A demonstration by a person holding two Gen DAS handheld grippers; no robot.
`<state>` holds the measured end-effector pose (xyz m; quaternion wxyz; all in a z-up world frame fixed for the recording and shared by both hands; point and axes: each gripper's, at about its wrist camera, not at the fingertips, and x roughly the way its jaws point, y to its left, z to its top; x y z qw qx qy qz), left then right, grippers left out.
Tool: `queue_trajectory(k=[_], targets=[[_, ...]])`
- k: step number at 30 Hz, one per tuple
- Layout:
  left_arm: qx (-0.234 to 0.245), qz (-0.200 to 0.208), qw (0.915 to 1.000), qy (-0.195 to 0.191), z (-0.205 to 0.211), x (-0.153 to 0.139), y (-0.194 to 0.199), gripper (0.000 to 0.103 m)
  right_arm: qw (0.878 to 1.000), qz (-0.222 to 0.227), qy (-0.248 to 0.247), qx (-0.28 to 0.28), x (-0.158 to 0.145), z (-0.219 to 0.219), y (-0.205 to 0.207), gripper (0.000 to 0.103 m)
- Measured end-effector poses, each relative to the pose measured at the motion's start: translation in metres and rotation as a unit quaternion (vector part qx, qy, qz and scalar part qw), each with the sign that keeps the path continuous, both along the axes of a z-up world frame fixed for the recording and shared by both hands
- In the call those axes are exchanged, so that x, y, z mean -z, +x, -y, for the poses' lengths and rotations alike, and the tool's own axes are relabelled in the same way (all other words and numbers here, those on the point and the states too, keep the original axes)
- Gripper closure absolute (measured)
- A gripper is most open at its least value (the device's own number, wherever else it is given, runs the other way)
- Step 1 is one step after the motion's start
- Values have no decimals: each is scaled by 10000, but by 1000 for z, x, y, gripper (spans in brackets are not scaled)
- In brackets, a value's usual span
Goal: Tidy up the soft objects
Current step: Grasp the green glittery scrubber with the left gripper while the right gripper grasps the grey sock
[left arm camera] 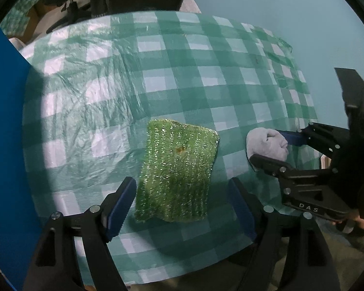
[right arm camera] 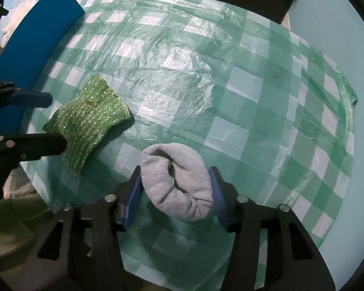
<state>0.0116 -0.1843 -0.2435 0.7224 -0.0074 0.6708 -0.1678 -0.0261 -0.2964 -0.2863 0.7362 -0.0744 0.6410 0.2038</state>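
**Soft goods on checked tablecloth: two items, two grippers**

Item 1: green sparkly scrubbing cloth (left arm camera: 178,169), lying flat on the green-and-white checked tablecloth (left arm camera: 182,72), with a small brown spot near its middle. The left gripper (left arm camera: 182,208) is spread wide, its blue pads either side of the cloth's near end at 6 o'clock in the left wrist view and apart from it.

Item 2: rolled grey-white towel (right arm camera: 179,181), at 6 o'clock in the right wrist view. The right gripper (right arm camera: 177,194) pinches it, blue pads (right arm camera: 133,198) pressed on both flanks. In the left wrist view it sits at 3 o'clock, near the cloth.

Surroundings: blue board (right arm camera: 36,38) at 10 o'clock in the right wrist view, at the table edge.
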Motion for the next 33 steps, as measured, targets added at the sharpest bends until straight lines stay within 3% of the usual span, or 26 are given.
queue_trajectory(k=[5, 11, 16, 20, 23, 25, 27, 30, 33], targets=[[101, -57, 9998, 137, 13, 12, 0, 24, 9994, -46, 208, 254, -3, 11, 1, 69], [65, -24, 9991, 425, 27, 26, 3, 21, 9970, -90, 372, 667, -8, 25, 6, 71], [339, 93, 9967, 736, 45, 31, 0, 18, 9965, -98, 357, 744, -12, 27, 6, 72], [585, 374, 9902, 1209, 68, 33, -6, 29, 9956, -97, 349, 869, -16, 27, 5, 71], [600, 467, 9903, 1164, 75, 31, -10, 37, 9949, -89, 328, 946, -18, 27, 3, 71], [620, 538, 9902, 1134, 81, 29, -10, 53, 9947, -79, 310, 973, -19, 26, 3, 71], [638, 558, 9903, 1099, 85, 26, -11, 75, 9948, -63, 319, 965, -21, 26, 2, 71], [558, 492, 9928, 942, 78, 24, -9, 89, 9949, -21, 337, 949, -24, 23, 3, 71], [536, 409, 9945, 796, 71, 23, -8, 90, 9950, 18, 324, 940, -29, 22, 2, 71]])
